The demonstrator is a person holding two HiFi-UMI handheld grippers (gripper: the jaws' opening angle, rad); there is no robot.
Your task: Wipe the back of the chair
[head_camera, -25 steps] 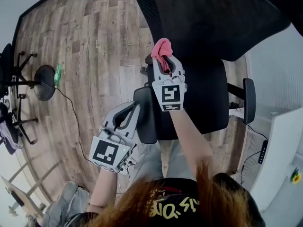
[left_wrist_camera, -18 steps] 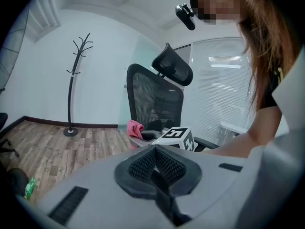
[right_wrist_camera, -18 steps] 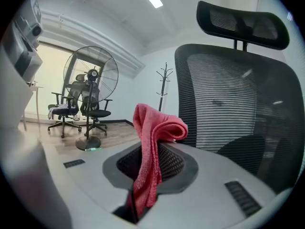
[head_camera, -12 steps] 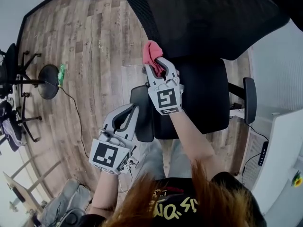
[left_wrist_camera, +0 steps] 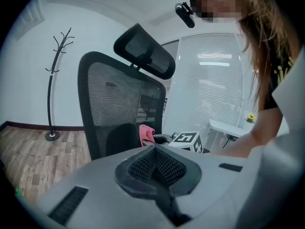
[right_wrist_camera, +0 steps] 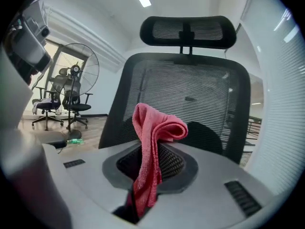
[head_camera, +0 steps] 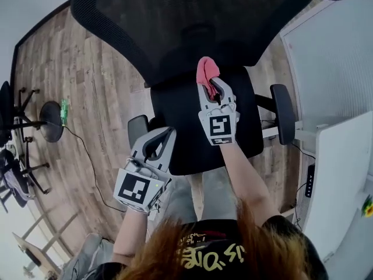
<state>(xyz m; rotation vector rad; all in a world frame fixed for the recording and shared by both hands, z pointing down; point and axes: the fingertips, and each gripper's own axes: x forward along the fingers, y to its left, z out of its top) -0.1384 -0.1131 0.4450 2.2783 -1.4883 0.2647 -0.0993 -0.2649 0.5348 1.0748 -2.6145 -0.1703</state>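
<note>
Pink cloth (right_wrist_camera: 155,128) — black mesh chair (right_wrist_camera: 190,89) — grey-brown plank floor (head_camera: 87,86).

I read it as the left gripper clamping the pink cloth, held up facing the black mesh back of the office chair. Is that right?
Wrong gripper. The right gripper clamps the pink cloth, held up facing the black mesh back of the office chair; the right gripper view shows it pinched between the jaws. The left gripper is shut on nothing.

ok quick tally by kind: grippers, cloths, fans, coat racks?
grippers: 2 (left gripper, right gripper)
cloth: 1
fan: 1
coat rack: 1
total: 5
</note>
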